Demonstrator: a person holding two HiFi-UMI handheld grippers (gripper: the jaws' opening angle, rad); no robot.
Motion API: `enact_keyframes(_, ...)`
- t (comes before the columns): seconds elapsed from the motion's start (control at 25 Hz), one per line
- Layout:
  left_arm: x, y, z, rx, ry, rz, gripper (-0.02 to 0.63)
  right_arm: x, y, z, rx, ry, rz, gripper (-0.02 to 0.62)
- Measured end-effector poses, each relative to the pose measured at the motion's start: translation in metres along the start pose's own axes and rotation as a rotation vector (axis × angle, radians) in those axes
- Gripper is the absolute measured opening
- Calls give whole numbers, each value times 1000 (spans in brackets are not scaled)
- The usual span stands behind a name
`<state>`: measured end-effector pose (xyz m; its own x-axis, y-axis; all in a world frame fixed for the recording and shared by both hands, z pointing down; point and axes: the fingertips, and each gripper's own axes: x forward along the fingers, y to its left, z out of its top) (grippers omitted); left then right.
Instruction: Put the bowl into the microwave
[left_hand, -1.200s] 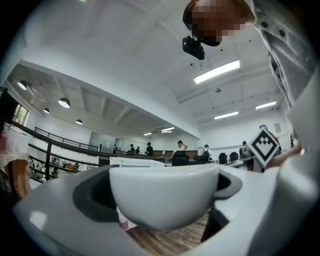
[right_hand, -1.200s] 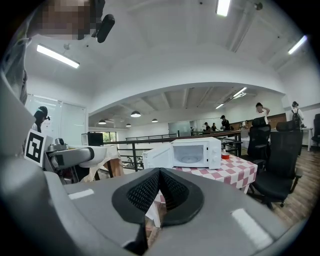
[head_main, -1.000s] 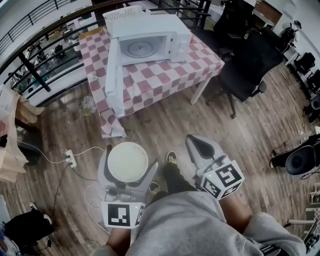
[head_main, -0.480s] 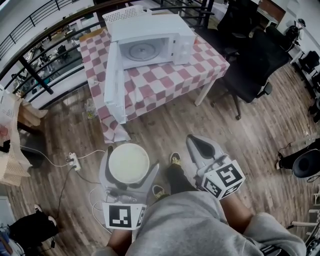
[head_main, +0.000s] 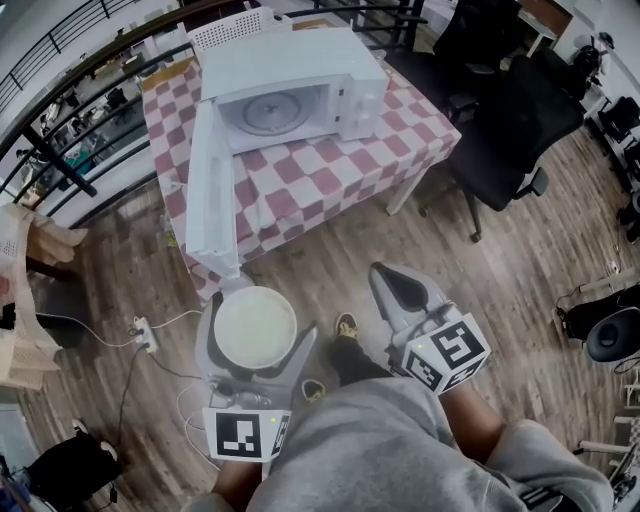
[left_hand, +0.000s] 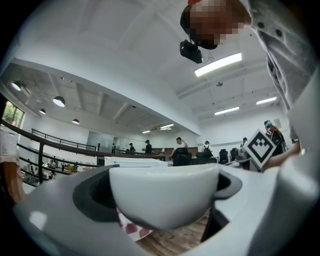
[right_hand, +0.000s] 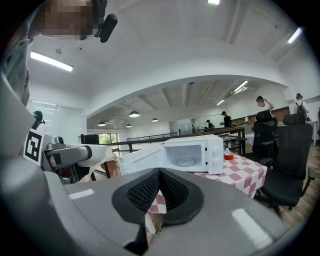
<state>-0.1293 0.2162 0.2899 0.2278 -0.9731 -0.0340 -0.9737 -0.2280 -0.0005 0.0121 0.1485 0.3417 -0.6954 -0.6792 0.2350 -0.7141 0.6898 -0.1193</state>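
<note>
Left claw (head_main: 258, 318) clamps the white bowl (head_main: 252, 336), right claw (head_main: 390, 282) is closed empty, facing the open microwave (head_main: 290, 70).

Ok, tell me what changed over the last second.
The white microwave with its door open and the red-checked table have come nearer in the head view: the person has stepped toward them. Nothing was taken hold of or let go. The left gripper stays shut on the round white bowl; the right gripper stays shut and empty.
</note>
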Motion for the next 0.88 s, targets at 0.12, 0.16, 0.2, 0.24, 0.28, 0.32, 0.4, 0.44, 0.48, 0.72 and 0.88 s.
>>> enact_keyframes(0.12, 24, 3, -2, -2, 8, -5, 526, 15, -19, 6, 2, 5, 1, -3)
enact_keyframes(0.16, 31, 3, -2, -3, 10, -8, 526, 18, -26, 8, 3, 6, 1, -3)
enact_keyframes(0.2, 39, 2, -3, -4, 11, -10, 526, 22, -32, 10, 3, 6, 1, -3)
enact_keyframes(0.24, 45, 2, -3, -4, 12, -12, 526, 25, -37, 12, 2, 5, 2, -3)
enact_keyframes(0.28, 52, 1, -4, -4, 14, -13, 526, 28, -43, 14, 2, 4, 3, -3)
enact_keyframes(0.32, 58, 1, -4, -5, 18, -13, 526, 31, -48, 16, 2, 5, 6, -3)
enact_keyframes(0.4, 70, 0, -5, -6, 22, -13, 526, 37, -58, 20, 2, 10, 11, -3)
enact_keyframes(0.44, 76, -1, -5, -6, 23, -14, 526, 40, -62, 21, 2, 11, 13, -3)
enact_keyframes(0.48, 82, -1, -5, -4, 23, -15, 526, 42, -67, 23, 4, 10, 16, -3)
enact_keyframes(0.72, 106, -5, -8, -2, 35, -11, 526, 54, -89, 23, 13, 22, 27, -3)
enact_keyframes(0.88, 120, -8, -9, 6, 41, -4, 526, 60, -102, 25, 17, 18, 40, -3)
